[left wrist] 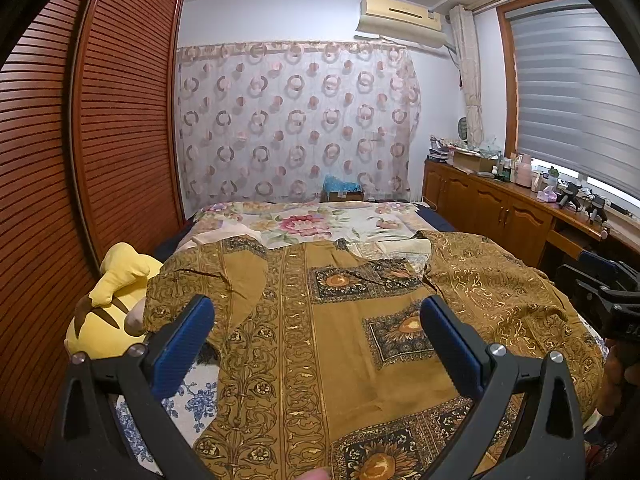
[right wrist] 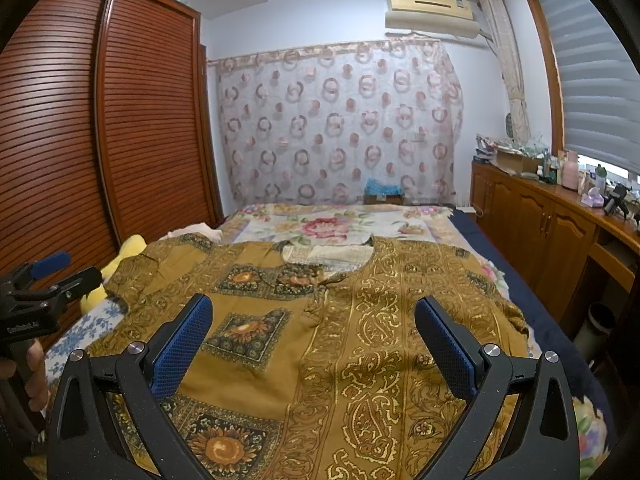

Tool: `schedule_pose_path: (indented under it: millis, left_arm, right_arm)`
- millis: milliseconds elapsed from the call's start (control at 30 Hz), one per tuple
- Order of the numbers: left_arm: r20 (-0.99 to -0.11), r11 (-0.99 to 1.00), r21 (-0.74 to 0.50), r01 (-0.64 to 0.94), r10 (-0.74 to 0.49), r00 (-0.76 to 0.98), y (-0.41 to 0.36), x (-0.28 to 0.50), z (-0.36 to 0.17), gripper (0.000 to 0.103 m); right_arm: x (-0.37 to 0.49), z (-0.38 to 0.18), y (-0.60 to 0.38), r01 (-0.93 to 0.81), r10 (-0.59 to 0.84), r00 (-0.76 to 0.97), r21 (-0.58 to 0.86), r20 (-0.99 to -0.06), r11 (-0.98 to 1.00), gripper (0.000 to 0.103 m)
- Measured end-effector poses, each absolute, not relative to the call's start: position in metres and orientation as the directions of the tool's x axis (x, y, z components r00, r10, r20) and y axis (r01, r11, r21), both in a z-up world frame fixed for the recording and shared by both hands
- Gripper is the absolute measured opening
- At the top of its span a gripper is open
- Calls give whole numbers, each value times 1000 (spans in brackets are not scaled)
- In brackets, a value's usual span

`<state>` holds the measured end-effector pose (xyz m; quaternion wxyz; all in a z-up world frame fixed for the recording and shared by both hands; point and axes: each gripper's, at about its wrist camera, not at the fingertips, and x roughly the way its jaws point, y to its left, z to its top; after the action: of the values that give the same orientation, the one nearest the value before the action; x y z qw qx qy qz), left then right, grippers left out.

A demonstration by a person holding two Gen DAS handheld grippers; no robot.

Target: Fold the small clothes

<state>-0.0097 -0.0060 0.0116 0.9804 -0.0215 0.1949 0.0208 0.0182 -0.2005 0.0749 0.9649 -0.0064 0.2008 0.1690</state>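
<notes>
An ochre patterned shirt (left wrist: 344,344) with gold scrolls and dark sunflower squares lies spread flat on the bed, collar toward the far end; it also shows in the right wrist view (right wrist: 320,340). My left gripper (left wrist: 316,312) hovers open over its left half, blue pads wide apart, holding nothing. My right gripper (right wrist: 312,312) hovers open over the shirt's middle and right half, empty. The right gripper also shows at the right edge of the left wrist view (left wrist: 612,292); the left gripper shows at the left edge of the right wrist view (right wrist: 44,280).
The bed (left wrist: 312,220) has a floral cover. A yellow plush toy (left wrist: 112,300) lies at its left edge beside the louvred wooden wardrobe (left wrist: 100,140). A wooden cabinet (right wrist: 552,232) with bottles and clutter runs along the right under the window.
</notes>
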Motion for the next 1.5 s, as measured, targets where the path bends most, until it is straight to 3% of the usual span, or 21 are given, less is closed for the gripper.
schedule_pose_path:
  millis: [1500]
  left_arm:
    - [-377,998,-30,-48,33,926,-11,-13,19,103]
  right_arm:
    - [18,73,-203,-326,323,862,60,-392,943,103]
